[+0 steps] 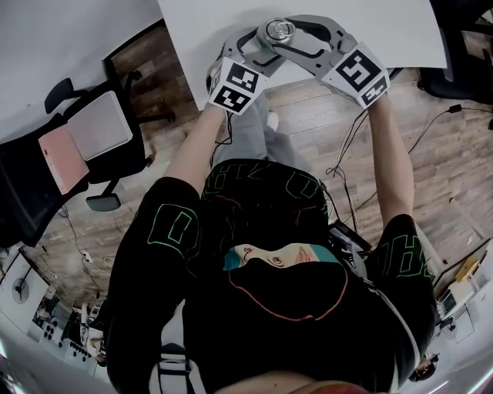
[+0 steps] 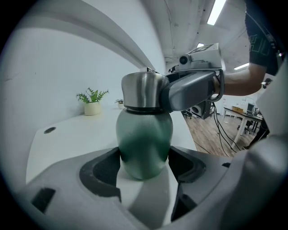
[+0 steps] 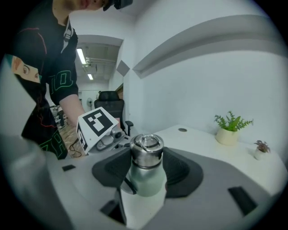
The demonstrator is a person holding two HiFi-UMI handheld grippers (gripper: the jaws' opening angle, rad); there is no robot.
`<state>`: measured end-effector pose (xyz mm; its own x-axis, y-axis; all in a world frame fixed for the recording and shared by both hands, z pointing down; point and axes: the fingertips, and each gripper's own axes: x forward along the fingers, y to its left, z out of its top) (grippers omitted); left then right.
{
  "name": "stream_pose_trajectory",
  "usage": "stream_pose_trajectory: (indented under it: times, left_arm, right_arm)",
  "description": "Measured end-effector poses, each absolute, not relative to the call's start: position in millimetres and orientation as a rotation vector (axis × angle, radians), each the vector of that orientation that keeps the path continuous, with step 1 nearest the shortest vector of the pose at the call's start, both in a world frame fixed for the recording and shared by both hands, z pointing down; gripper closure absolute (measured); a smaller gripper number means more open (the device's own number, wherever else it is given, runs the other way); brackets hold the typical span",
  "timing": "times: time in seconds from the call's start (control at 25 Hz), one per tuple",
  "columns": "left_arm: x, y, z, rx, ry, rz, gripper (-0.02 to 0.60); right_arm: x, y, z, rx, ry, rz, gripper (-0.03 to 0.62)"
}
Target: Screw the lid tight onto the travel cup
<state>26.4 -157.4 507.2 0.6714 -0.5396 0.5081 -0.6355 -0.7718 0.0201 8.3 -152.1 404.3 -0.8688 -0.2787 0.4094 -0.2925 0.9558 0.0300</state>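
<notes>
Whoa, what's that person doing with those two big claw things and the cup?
A person holds a claw in each hand and works on a green travel cup that stands on a white table. The left claw squeezes the cup's body. The right claw is closed around the shiny metal lid on top. Whether the lid is fully tight can't be seen.

Bright ceiling tubes [image 2: 218,10], soft shadows, fisheye edges (dark vignette)

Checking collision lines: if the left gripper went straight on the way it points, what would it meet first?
The travel cup: its green body already sits gripped between the jaws of the left gripper, so going on would probably just push the cup along the table.
</notes>
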Motion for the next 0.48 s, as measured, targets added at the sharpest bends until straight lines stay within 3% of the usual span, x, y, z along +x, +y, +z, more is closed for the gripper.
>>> stream_pose_trajectory:
  times: [0.48]
  left_arm:
    - [28.2, -158.1, 506.8, 2.686, -0.962, 0.733, 0.236]
  right_arm:
    - [16.7, -155.2, 407.6, 1.382, -2.452, 0.255, 0.372]
